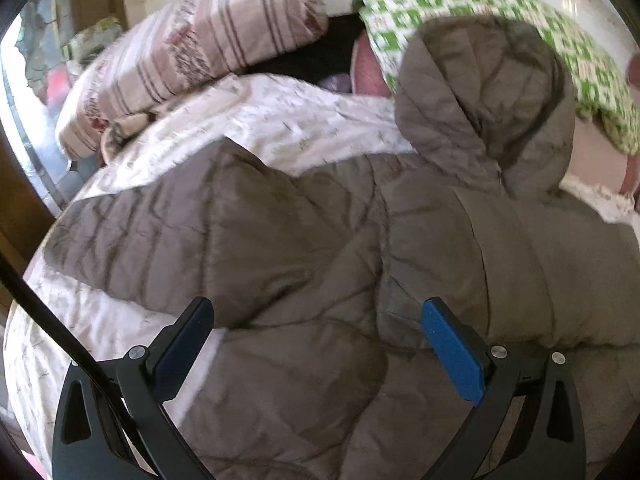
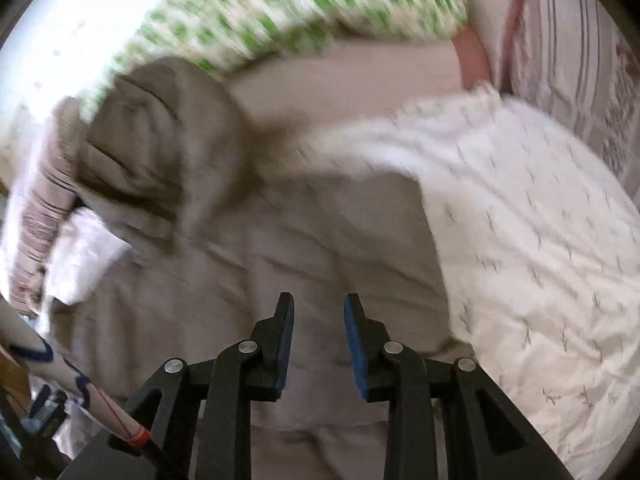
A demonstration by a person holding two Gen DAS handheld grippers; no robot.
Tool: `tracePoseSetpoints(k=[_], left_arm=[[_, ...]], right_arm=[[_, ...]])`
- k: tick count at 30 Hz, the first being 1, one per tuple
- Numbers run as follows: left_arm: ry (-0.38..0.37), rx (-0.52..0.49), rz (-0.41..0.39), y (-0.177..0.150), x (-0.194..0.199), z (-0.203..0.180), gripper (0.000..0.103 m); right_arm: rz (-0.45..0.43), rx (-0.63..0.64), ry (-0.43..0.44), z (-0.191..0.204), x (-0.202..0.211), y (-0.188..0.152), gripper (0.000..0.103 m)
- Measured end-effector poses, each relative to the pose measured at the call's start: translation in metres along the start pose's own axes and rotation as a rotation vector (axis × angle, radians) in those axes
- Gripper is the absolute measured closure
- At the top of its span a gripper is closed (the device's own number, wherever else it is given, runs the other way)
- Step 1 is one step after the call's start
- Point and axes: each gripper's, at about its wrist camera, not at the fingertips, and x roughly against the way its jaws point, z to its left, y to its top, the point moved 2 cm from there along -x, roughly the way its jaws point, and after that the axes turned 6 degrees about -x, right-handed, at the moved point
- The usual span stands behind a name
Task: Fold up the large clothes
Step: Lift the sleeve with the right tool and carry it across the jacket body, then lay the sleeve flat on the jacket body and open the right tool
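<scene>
Jacket: one grey-brown quilted jacket (image 1: pixel 320 248) lies spread on the bed, on top of the white quilt; it fills the middle of both views (image 2: pixel 248 264).
Hood: one hood (image 1: pixel 480 104), at the far end of the jacket, reaching up to the green pillow (in the right wrist view it is blurred (image 2: pixel 160 148)).
Sleeve: one sleeve (image 1: pixel 132 236) stretches out toward the left of the left wrist view, flat on the quilt.
Left gripper: one (image 1: pixel 318 344), fingers spread wide apart, poised above the jacket body with nothing between the blue pads.
Right gripper: one (image 2: pixel 319 344), fingers parted by a narrow gap, nothing held; the jacket's fabric shows behind the gap (whether the tips touch it I cannot tell).
Quilt: one white quilt with small grey marks (image 1: pixel 280 120), under and beside the jacket (image 2: pixel 540 248).
Pillows: two, one green-and-white checked (image 1: pixel 480 12) behind the hood, one pink striped (image 1: pixel 192 52) to its left in the left wrist view, just beyond the quilt's edge.
Cable: one black cable (image 1: pixel 52 312) crosses the lower left corner of the left wrist view.
</scene>
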Motion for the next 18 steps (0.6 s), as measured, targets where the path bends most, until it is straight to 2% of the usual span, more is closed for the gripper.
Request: tracePoseSetpoints(k=[4, 5, 7, 9, 11, 14, 17, 18], left_arm=[[-0.022, 0.006, 0.123, -0.009, -0.031, -0.005, 0.0], [-0.042, 0.02, 0.161, -0.012, -0.04, -0.004, 0.0], [-0.046, 0.03, 0.182, -0.014, -0.047, -0.002, 0.0], [-0.041, 0.023, 0.174, -0.013, -0.045, -0.004, 0.0], [-0.04, 0.025, 0.164, -0.012, -0.041, -0.005, 0.0], [-0.067, 0.05, 0.123, -0.008, -0.028, 0.0, 0.0], [-0.04, 0.048, 0.067, -0.004, -0.011, 0.006, 0.0], [-0.03, 0.045, 0.058, -0.002, -0.008, 0.008, 0.0]], right_arm=[[0.073, 0.024, -0.021, -0.007, -0.037, -0.018, 0.074], [0.07, 0.029, -0.024, -0.007, -0.042, -0.019, 0.074], [0.068, 0.054, -0.043, -0.002, -0.046, -0.019, 0.074], [0.07, 0.075, -0.068, 0.002, -0.038, -0.017, 0.074], [0.027, 0.081, -0.07, 0.008, -0.021, -0.018, 0.074], [-0.019, 0.111, -0.01, 0.026, 0.009, -0.031, 0.069], [-0.02, 0.156, 0.066, 0.046, 0.032, -0.059, 0.065], [-0.015, 0.185, 0.081, 0.052, 0.036, -0.07, 0.061]])
